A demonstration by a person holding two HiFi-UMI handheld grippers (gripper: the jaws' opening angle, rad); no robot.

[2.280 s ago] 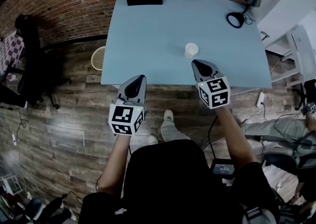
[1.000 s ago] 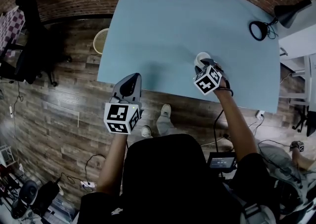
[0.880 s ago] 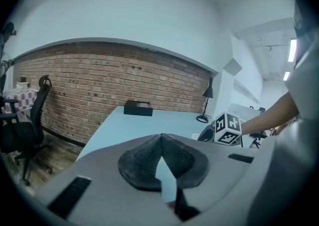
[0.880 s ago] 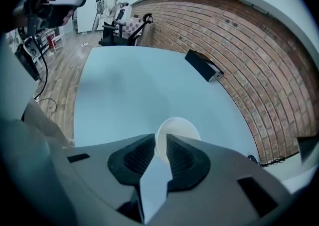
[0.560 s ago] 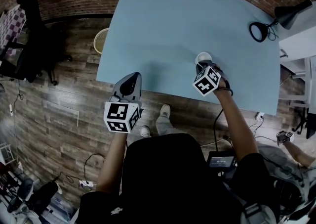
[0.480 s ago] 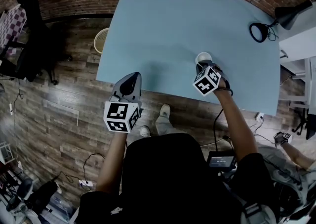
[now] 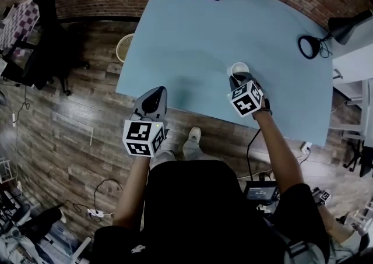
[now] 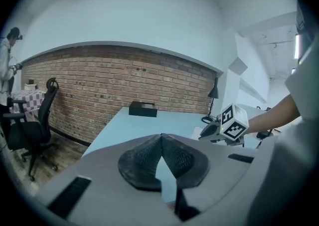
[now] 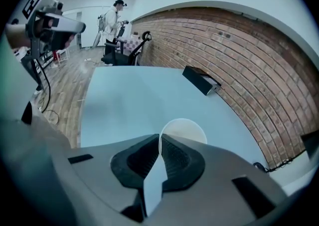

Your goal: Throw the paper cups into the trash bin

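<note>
Your right gripper (image 9: pixel 160 141): ribbed black fingers (image 9: pixel 178 157), just been closing, pinch the thin rim of the round white paper cup (image 9: pixel 182 129) at the smooth blue desk's (image 7: pixel 192 30) near side. Your left gripper (image 8: pixel 161 142): fingers together, empty. Earlier the cup stood free ahead of the right gripper.

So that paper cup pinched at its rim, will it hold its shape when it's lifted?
Probably light: the paper cup looks thin-walled and empty. The right tongs have just been closing with its rim between them, so that wall may flex or dent. Pinched at one side only, it may hang tilted.
</note>
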